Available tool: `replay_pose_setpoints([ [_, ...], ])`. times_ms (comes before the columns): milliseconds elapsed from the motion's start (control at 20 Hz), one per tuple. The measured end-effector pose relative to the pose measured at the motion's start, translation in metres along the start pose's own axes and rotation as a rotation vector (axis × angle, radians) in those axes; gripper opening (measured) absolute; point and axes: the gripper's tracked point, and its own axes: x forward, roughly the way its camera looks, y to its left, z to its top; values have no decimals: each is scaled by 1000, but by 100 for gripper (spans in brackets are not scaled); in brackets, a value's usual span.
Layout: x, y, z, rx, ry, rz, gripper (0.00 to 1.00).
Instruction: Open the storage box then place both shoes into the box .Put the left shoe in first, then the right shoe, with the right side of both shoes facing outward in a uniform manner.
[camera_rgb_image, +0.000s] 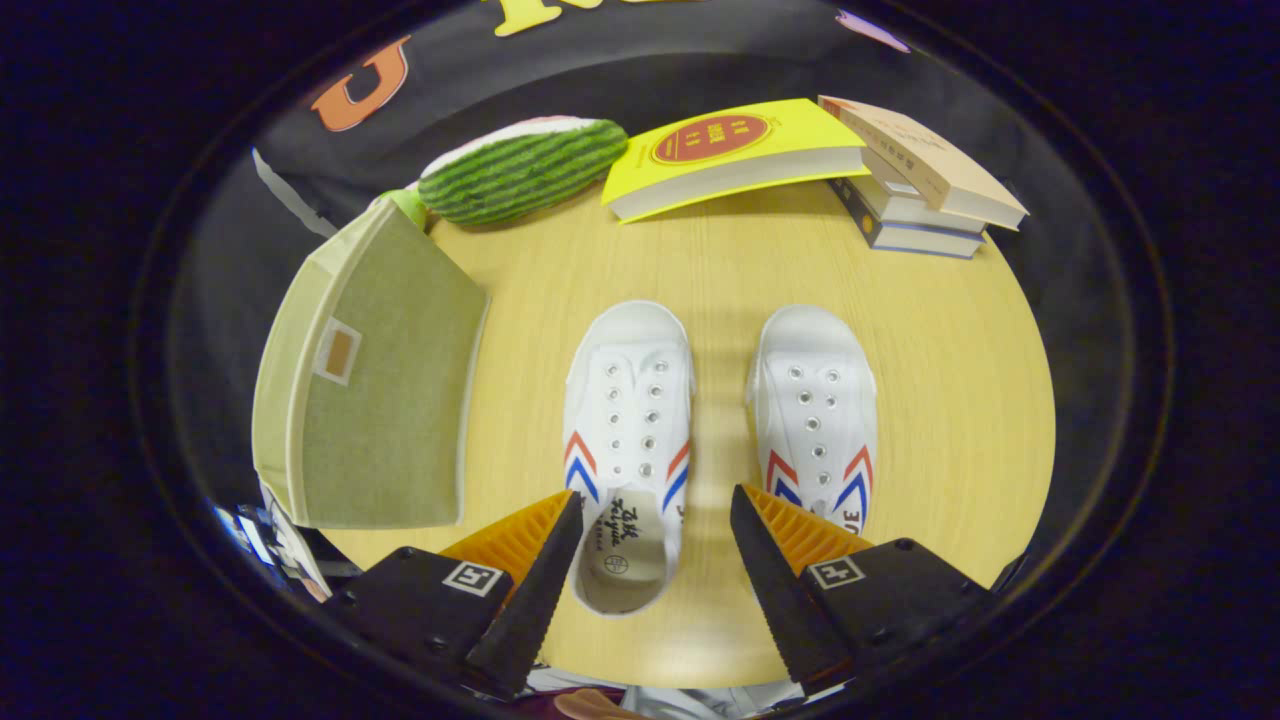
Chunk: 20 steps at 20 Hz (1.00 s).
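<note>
Two white slip-on shoes with red and blue chevrons stand side by side on the round wooden table (930, 420), toes pointing away from me. The left shoe (628, 440) has its heel opening between my fingers. The right shoe (815, 410) lies just ahead of my right finger, which covers its heel. An olive-green fabric storage box (370, 390) with its lid shut sits to the left of the shoes, beyond my left finger. My gripper (655, 505) hovers above the shoes, open, with nothing pressed between its fingers.
Beyond the shoes a yellow book (730, 155) leans on a stack of books (925, 185) at the far right. A watermelon-slice plush (520, 170) lies behind the box. Bare tabletop stretches between the shoes and the books.
</note>
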Motion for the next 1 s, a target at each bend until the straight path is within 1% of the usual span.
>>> replay_pose_setpoints([
  [100,10,-4,-3,0,18,15,87],
  [150,14,0,-6,-3,38,52,77],
  [200,20,1,-9,5,51,67,70],
  [250,26,-3,-8,7,59,56,61],
  [300,30,-4,-9,5,63,58,56],
  [350,37,2,-13,11,81,91,49],
  [400,44,5,-19,14,107,107,42],
  [450,44,8,-19,18,110,135,25],
  [550,45,6,-17,20,102,162,16],
  [600,44,5,-17,57,96,176,16],
  [650,43,7,-17,97,90,196,10],
  [700,42,6,-16,124,80,216,7],
  [850,30,21,-16,186,73,316,6],
  [1000,20,32,-11,196,51,376,6],
])
